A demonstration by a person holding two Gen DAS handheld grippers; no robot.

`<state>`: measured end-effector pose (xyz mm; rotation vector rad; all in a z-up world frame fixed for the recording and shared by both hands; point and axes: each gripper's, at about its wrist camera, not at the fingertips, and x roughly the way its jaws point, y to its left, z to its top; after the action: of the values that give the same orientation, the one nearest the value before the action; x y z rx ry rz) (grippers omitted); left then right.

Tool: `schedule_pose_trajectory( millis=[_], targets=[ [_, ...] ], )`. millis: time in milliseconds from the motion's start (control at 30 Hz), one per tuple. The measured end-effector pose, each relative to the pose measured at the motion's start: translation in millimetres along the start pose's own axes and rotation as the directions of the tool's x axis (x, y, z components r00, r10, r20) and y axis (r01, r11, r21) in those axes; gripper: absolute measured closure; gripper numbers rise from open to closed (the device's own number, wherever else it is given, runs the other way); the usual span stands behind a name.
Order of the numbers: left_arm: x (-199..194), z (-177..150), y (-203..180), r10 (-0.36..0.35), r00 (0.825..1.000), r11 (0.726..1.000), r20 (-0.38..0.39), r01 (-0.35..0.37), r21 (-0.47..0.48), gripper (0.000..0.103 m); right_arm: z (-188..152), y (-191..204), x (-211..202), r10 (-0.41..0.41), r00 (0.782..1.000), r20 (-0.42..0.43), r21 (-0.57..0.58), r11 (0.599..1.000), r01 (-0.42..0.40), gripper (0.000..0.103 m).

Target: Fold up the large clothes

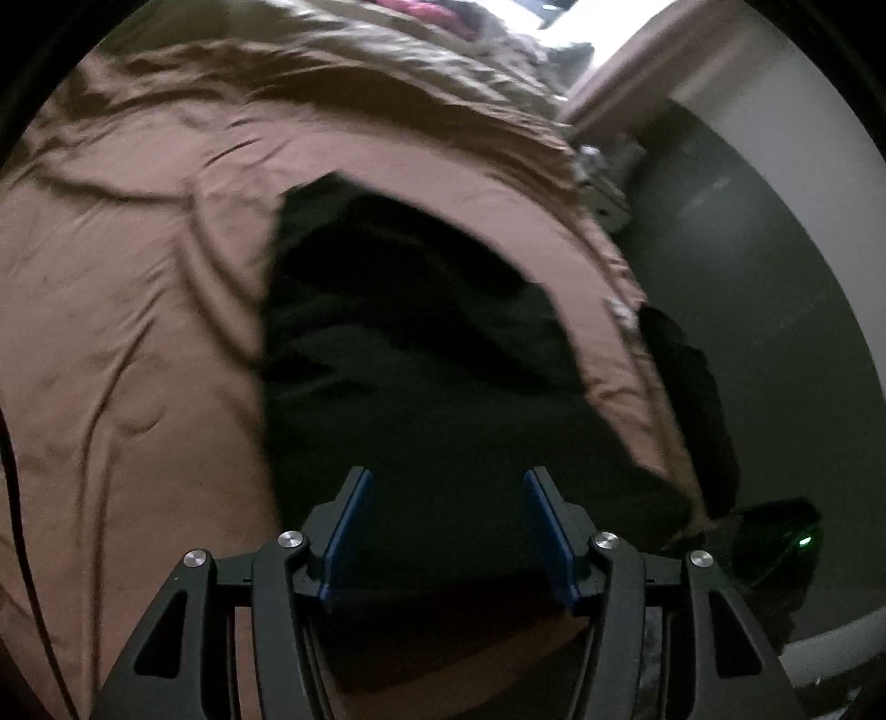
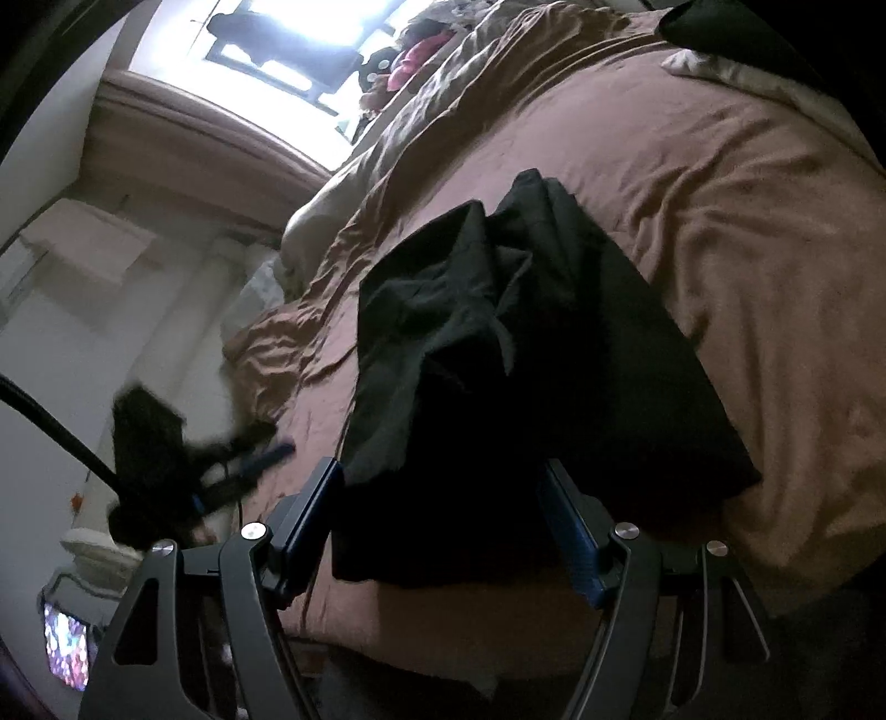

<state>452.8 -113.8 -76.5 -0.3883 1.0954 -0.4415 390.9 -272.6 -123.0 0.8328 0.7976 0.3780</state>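
Observation:
A black garment (image 1: pixel 421 343) lies folded and rumpled on a brown bedspread (image 1: pixel 138 332), near the bed's edge. My left gripper (image 1: pixel 447 476) hovers over the garment's near end, open, with nothing pressed between its blue pads. In the right wrist view the same garment (image 2: pixel 498 332) lies in uneven layers. My right gripper (image 2: pixel 443 465) is open with its fingers wide apart on either side of the garment's near end, and the pads do not squeeze the cloth. The left gripper (image 2: pixel 277 451) shows blurred at the bed's left edge in that view.
The brown bedspread (image 2: pixel 747 249) is wrinkled, and bunched bedding and a pink item (image 2: pixel 415 55) lie at the far end. A bright window (image 2: pixel 288 50) is beyond. Grey floor (image 1: pixel 747 277) runs beside the bed, with a dark device showing a green light (image 1: pixel 803 540). A lit screen (image 2: pixel 66 648) glows low left.

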Motion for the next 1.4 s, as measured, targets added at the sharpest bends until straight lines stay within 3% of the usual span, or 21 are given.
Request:
schedule_pose_trajectory(
  millis=[100, 200, 267, 433, 633, 867, 1033, 1167, 1233, 1267, 1400],
  targets=[
    [7.5, -11.1, 26.0, 0.034, 0.999, 0.998, -0.018, -0.035, -0.045, 0.045, 8.6, 4.1, 7.8, -0.036, 0.999, 0.010, -0.049, 0.998, 0.037, 0.033],
    [15.2, -22.7, 40.7, 0.051, 0.997, 0.995, -0.050, -0.055, -0.077, 0.045, 9.3, 3.8, 16.0, -0.073, 0.997, -0.014, -0.063, 0.995, 0.072, 0.069],
    [24.4, -29.5, 47.1, 0.043, 0.996, 0.994, -0.073, -0.050, -0.098, 0.045, 9.4, 2.2, 18.5, -0.078, 0.997, -0.018, -0.058, 0.995, 0.077, 0.080],
    [37.2, -32.1, 43.5, -0.007, 0.996, 0.993, -0.085, -0.003, -0.116, 0.045, 8.1, -5.6, 6.5, -0.085, 0.996, 0.016, -0.054, 0.995, 0.086, 0.090],
    [34.7, -23.7, 11.8, -0.060, 0.995, 0.997, -0.082, 0.056, -0.053, 0.045, 3.0, -43.9, -13.7, -0.080, 0.997, 0.021, 0.023, 0.997, 0.079, 0.092],
    [46.8, -31.7, -9.3, -0.028, 0.995, 1.000, -0.096, 0.029, 0.008, 0.045, -14.2, -75.7, -23.1, -0.082, 0.997, 0.009, 0.078, 0.994, 0.081, 0.092],
    [49.8, -38.2, -17.2, -0.051, 0.989, 0.998, -0.142, 0.057, 0.038, 0.045, -10.4, -82.2, -35.3, -0.054, 0.998, 0.023, 0.104, 0.993, 0.051, 0.090],
    [47.1, -36.3, -8.9, -0.054, 0.988, 0.998, -0.145, 0.058, 0.026, 0.045, -8.8, -84.1, -43.2, -0.049, 0.999, -0.001, 0.084, 0.995, 0.049, 0.075],
    [46.2, -32.7, -4.9, -0.048, 0.990, 0.999, -0.132, 0.050, 0.012, 0.045, -4.9, -82.3, -53.8, -0.090, 0.996, 0.009, 0.061, 0.994, 0.089, 0.042],
    [45.6, -29.6, 0.4, -0.043, 0.992, 0.999, -0.122, 0.042, -0.004, 0.045, -1.6, -82.5, -58.3, -0.086, 0.996, 0.019, 0.054, 0.995, 0.085, 0.037],
    [46.9, -21.2, 15.6, -0.039, 0.994, 0.997, -0.103, 0.032, -0.064, 0.045, 18.8, -83.6, -70.5, -0.058, 0.998, 0.020, 0.020, 0.998, 0.058, 0.035]
  ],
)
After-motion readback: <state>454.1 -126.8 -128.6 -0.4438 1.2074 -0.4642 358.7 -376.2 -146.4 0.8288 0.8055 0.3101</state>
